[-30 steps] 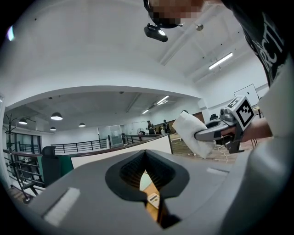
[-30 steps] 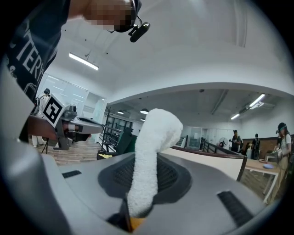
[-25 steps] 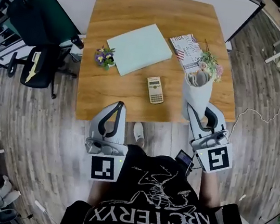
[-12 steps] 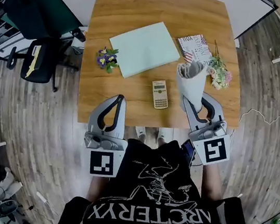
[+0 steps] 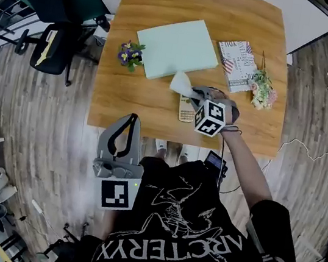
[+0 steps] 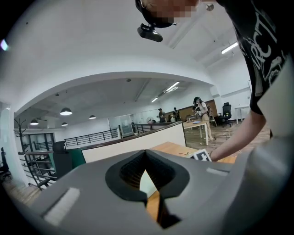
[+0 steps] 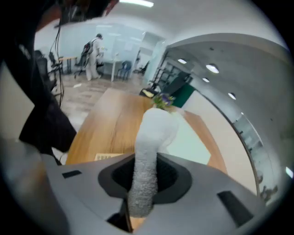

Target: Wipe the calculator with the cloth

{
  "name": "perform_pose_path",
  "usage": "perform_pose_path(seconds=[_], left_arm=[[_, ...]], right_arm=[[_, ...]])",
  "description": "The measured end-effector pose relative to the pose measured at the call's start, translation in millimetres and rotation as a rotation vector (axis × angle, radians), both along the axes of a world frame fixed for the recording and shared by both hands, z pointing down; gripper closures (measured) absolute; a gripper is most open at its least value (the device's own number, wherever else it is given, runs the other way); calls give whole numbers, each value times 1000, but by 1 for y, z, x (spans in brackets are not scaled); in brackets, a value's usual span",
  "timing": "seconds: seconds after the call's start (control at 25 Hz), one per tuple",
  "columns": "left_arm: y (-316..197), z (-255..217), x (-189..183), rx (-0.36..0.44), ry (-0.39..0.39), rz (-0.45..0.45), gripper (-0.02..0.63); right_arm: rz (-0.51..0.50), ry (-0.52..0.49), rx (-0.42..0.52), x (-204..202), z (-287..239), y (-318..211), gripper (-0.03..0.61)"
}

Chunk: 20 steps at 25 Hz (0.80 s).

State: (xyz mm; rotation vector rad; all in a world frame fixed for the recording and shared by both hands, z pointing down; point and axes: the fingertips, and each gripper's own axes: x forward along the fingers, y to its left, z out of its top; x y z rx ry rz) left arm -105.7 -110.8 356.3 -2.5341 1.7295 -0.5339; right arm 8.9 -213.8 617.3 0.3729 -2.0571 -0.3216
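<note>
A cream calculator (image 5: pixel 184 109) lies near the front edge of the wooden table (image 5: pixel 144 102), partly hidden under my right gripper (image 5: pixel 193 92). That gripper is shut on a white cloth (image 5: pixel 181 83), which sticks out to the left just above the calculator. In the right gripper view the cloth (image 7: pixel 149 147) rises from between the jaws, and a corner of the calculator (image 7: pixel 108 157) shows at the left. My left gripper (image 5: pixel 130 121) hangs in front of the table edge, off the table, shut on nothing. In its own view the left gripper (image 6: pixel 146 160) points over the table.
A pale green board (image 5: pixel 177 48) lies at the table's middle. Purple flowers (image 5: pixel 130 53) sit to its left, a magazine (image 5: pixel 238 65) and a dried bouquet (image 5: pixel 262 90) to its right. A black office chair (image 5: pixel 53 48) stands left of the table.
My right gripper swung left and down with the cloth, from the table's right front to over the calculator. The left gripper stayed in front of the table edge.
</note>
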Motion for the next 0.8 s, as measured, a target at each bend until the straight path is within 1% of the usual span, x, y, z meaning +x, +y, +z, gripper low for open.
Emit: perform_pose_path(seconds=[0.08,0.12,0.32,0.52,0.8], left_arm=[[7,1,-11,-5,-2,-50,604],[11,1,-16,-3,-7,-71,604],[26,6,-37,-6,-10,-152,604],[29,9,-42,-10,-14,-162,604],[21,8,-32,-4,-1,-118,604]], right_arm=[[-120,147,1,-4,48,-9,491],[-159,193,6,-6,64,-14,491],[-238,292,-4,-11,104,-24,491],[-262,309,-37,-11,107,-14,491],[-307,310,-76,-9,108,30,491]])
